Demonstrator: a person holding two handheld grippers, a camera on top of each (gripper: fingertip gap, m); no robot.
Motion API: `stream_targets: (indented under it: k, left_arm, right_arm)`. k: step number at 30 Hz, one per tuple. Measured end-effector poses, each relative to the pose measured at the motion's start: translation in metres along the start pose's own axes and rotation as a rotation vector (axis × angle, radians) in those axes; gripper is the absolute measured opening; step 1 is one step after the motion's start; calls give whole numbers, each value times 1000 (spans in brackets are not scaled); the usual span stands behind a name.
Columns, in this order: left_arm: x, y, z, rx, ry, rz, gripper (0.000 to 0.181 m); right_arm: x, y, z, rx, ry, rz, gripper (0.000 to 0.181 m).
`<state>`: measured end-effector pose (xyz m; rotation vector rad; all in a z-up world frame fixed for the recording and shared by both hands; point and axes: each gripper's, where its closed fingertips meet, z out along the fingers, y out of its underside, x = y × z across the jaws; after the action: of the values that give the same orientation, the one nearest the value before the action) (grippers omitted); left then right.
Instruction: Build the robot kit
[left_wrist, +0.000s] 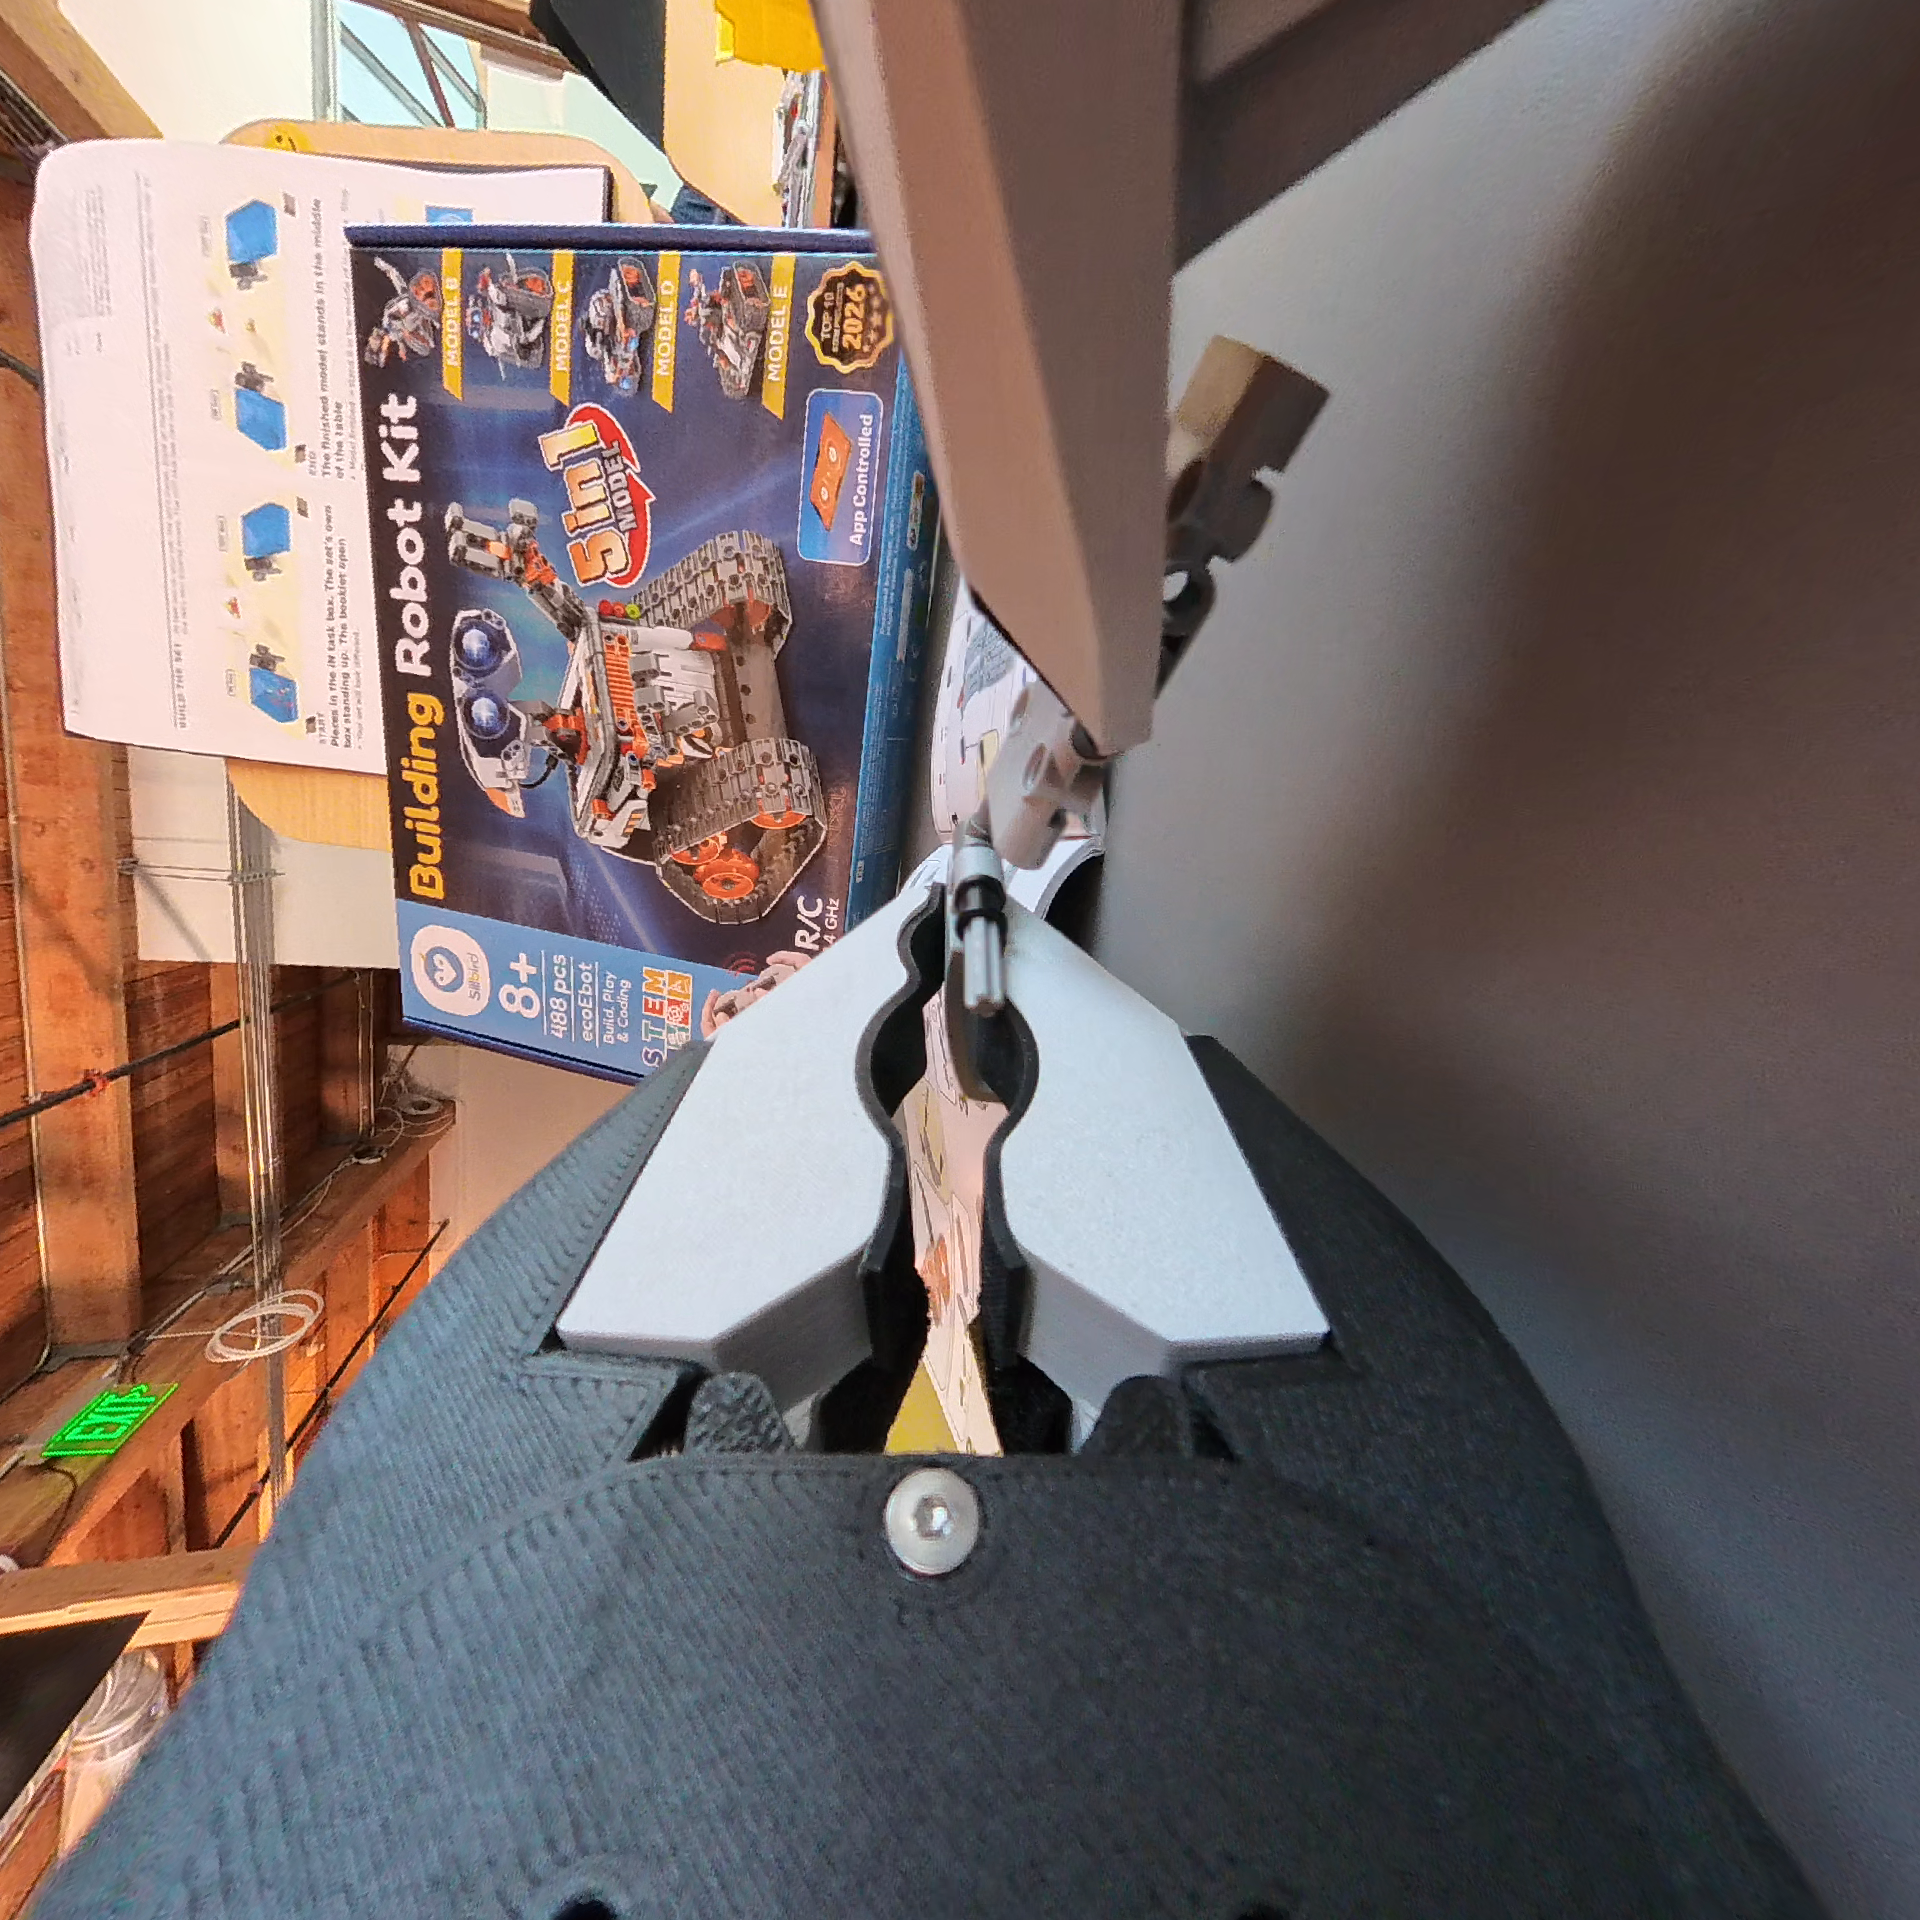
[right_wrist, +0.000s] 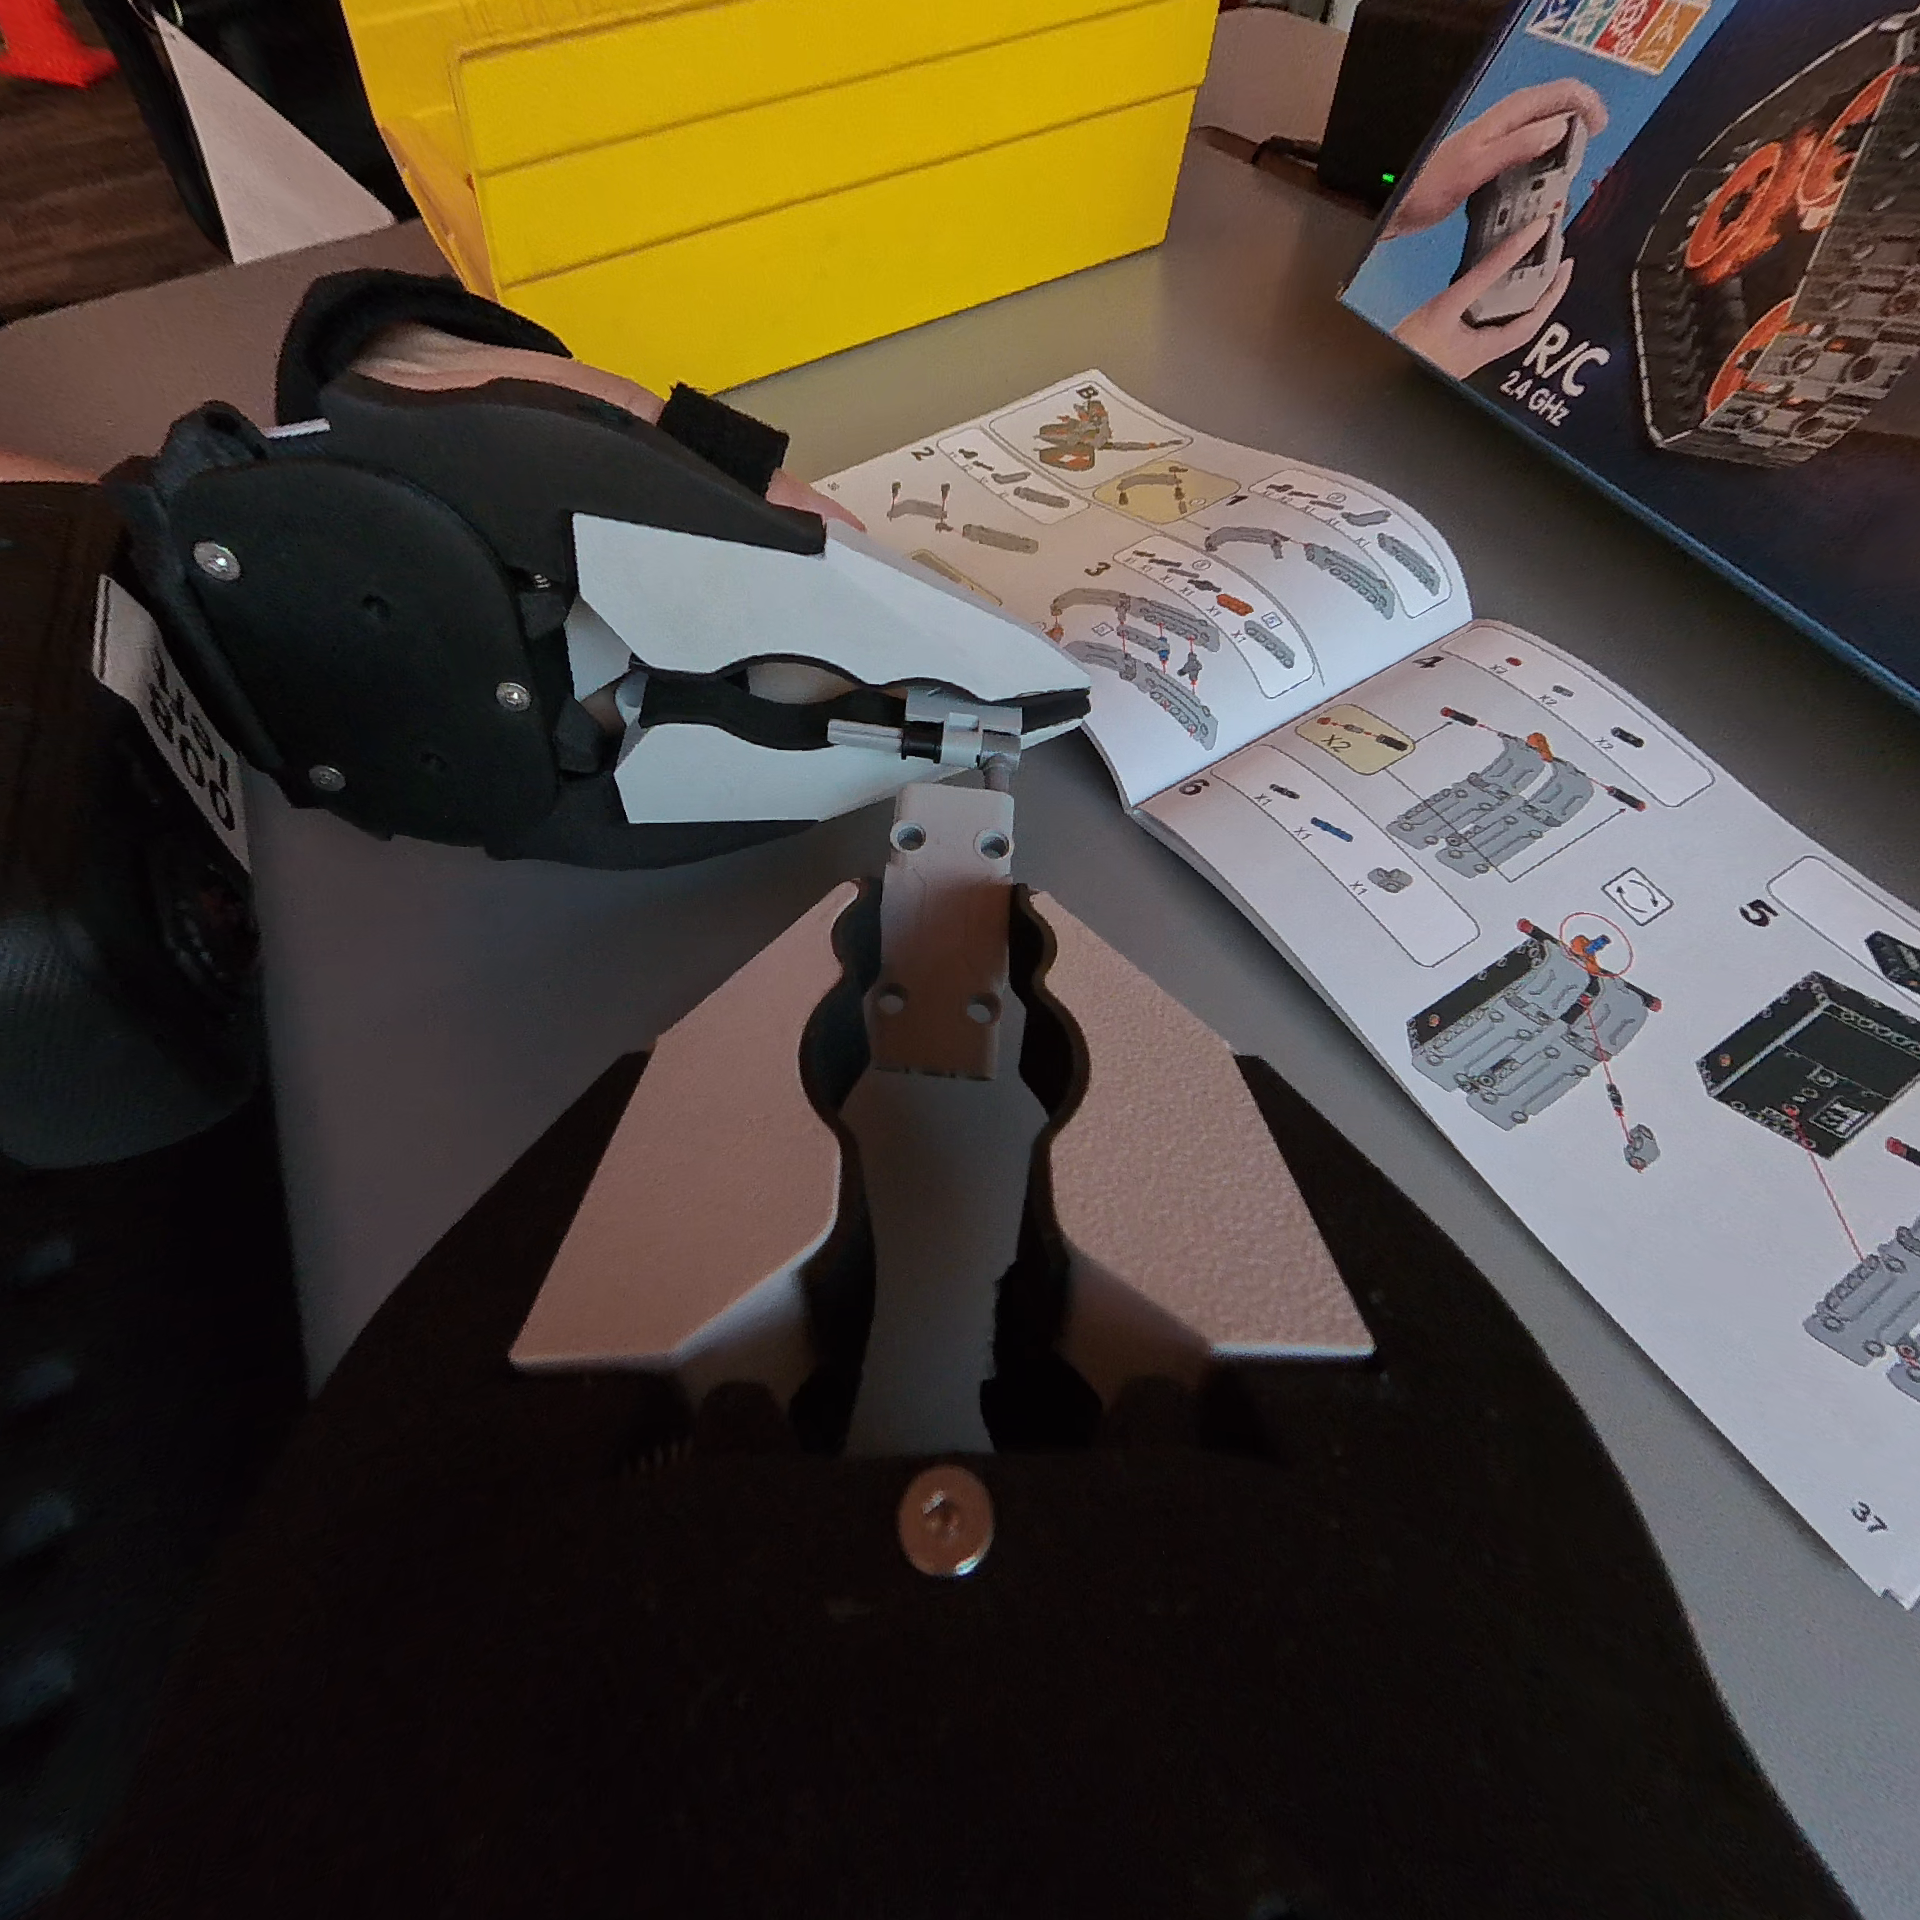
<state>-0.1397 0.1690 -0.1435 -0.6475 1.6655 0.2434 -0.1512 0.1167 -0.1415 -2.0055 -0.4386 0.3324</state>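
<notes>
My right gripper (right_wrist: 940, 899) is shut on a flat light-grey building piece (right_wrist: 940, 977) with round holes and holds it above the grey table (right_wrist: 499, 1018). My left gripper (right_wrist: 1065, 707) comes in from the left, shut on a small grey axle-and-connector part (right_wrist: 935, 736). That part touches the top edge of the flat piece. In the left wrist view the left gripper (left_wrist: 971, 920) grips the axle part (left_wrist: 982, 940). The right gripper's finger (left_wrist: 997, 364) looms above it with the light-grey piece (left_wrist: 1039, 784) at its tip.
An open instruction booklet (right_wrist: 1351, 790) lies on the table to the right. A blue robot kit box (right_wrist: 1714, 260) stands behind it, also in the left wrist view (left_wrist: 623, 623). A yellow bin (right_wrist: 831, 156) sits at the back. A printed sheet (left_wrist: 208, 436) hangs behind the box.
</notes>
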Motion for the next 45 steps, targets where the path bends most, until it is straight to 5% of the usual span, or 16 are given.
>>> stream_targets:
  k: [10,27,45]
  left_arm:
    - [-1,0,0,-7,-10,22,0]
    - [-10,7,-2,-24,13,-210,0]
    - [-11,2,-6,13,0,-179,0]
  right_arm:
    - [0,-4,-2,32,5,-23,23]
    - [0,-24,-2,149,8,-32,23]
    - [-2,-23,-5,153,-24,-122,23]
